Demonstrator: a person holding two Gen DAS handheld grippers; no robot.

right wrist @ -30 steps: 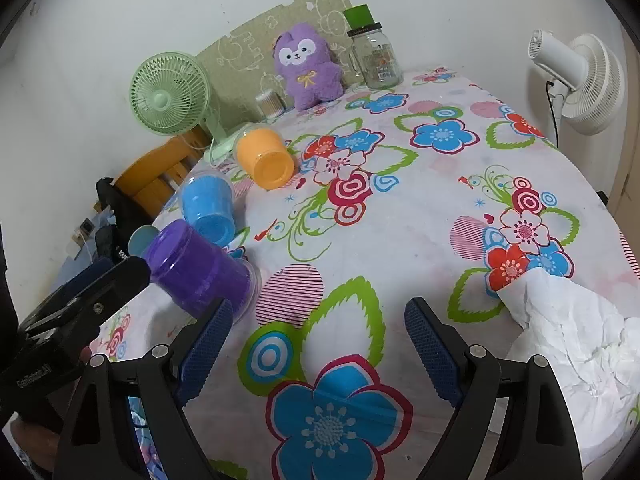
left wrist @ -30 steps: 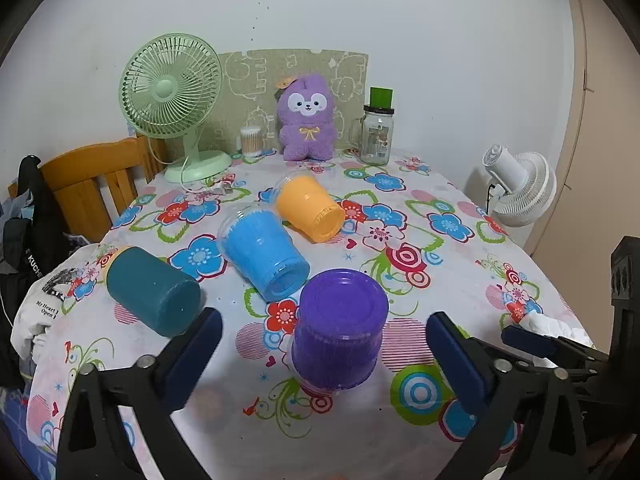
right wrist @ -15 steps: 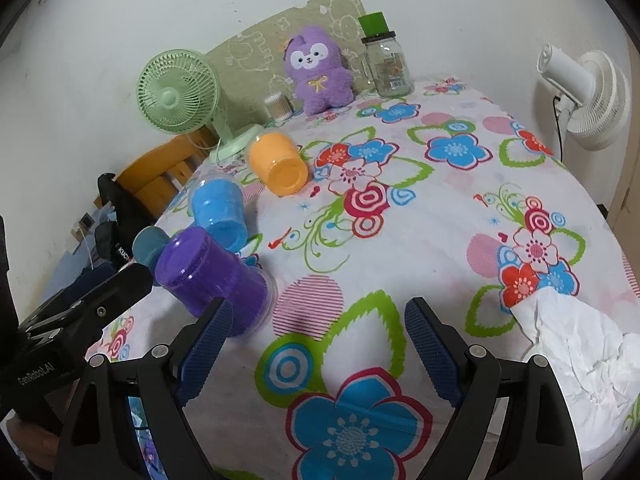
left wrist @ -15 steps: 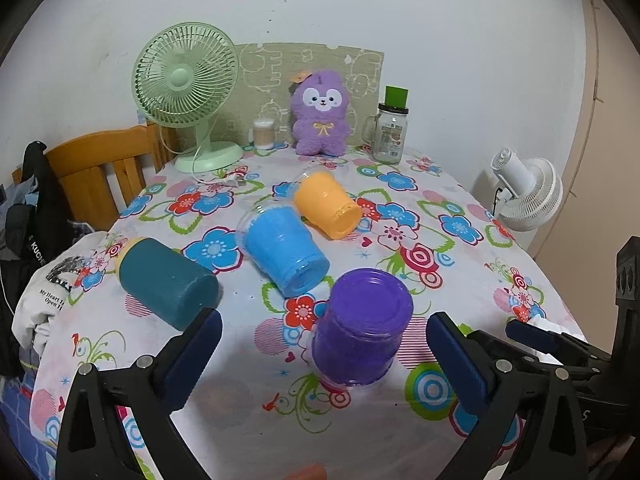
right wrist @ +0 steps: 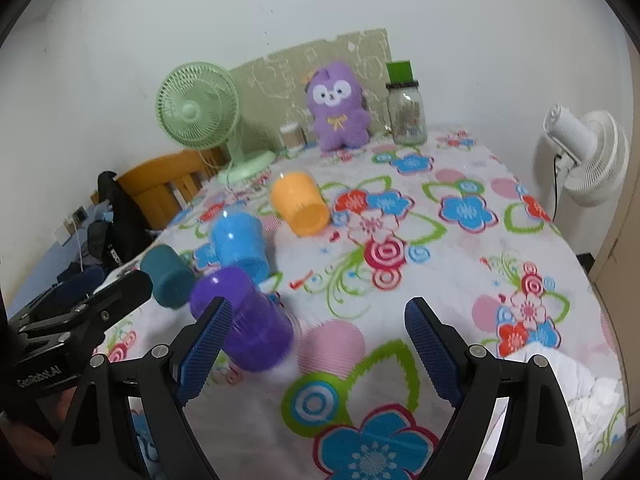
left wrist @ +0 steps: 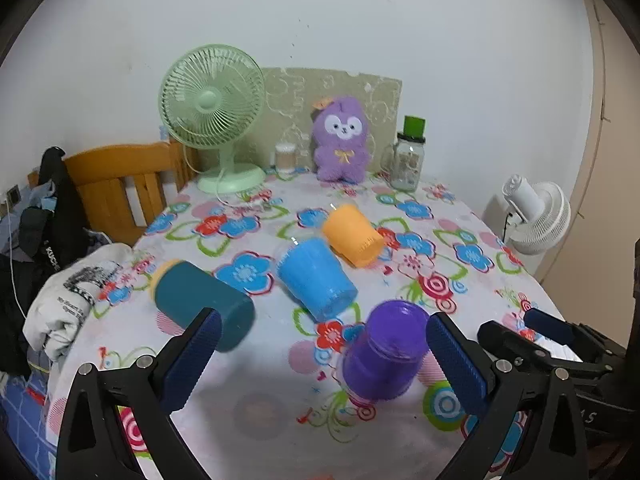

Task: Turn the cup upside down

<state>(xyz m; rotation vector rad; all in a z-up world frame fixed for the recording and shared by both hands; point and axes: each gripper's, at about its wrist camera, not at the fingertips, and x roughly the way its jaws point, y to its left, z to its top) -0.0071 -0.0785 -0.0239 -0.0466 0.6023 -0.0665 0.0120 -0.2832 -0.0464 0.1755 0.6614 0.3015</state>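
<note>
Lying on their sides across the flowered table (left wrist: 472,216), four cups are waiting to be turned over, and by the look of it none is yet sitting mouth-down. The purple cup (left wrist: 382,350) is resting lowest in the left wrist view, its closed base tipped toward the camera; in the right wrist view the same cup (right wrist: 244,320) is showing at lower left, just behind the left blue pad. The blue cup (left wrist: 316,278) is lying at mid-frame, the orange cup (left wrist: 352,234) above and right of it, the teal cup (left wrist: 202,304) at centre left.

The left gripper (left wrist: 318,360) is hovering low at the bottom of its frame, jaws spread wide and holding nothing, with the purple cup sitting between the pads, nearer the right one, and touching neither as far as can be seen. The right gripper (right wrist: 318,348) is likewise standing wide open and empty, its pads framing bare cloth at lower centre. The purple cup is appearing slightly blurred in both views.

Judging from this, the flip is still all ahead; the purple cup is looking like the likeliest first pick for the left gripper.
</note>
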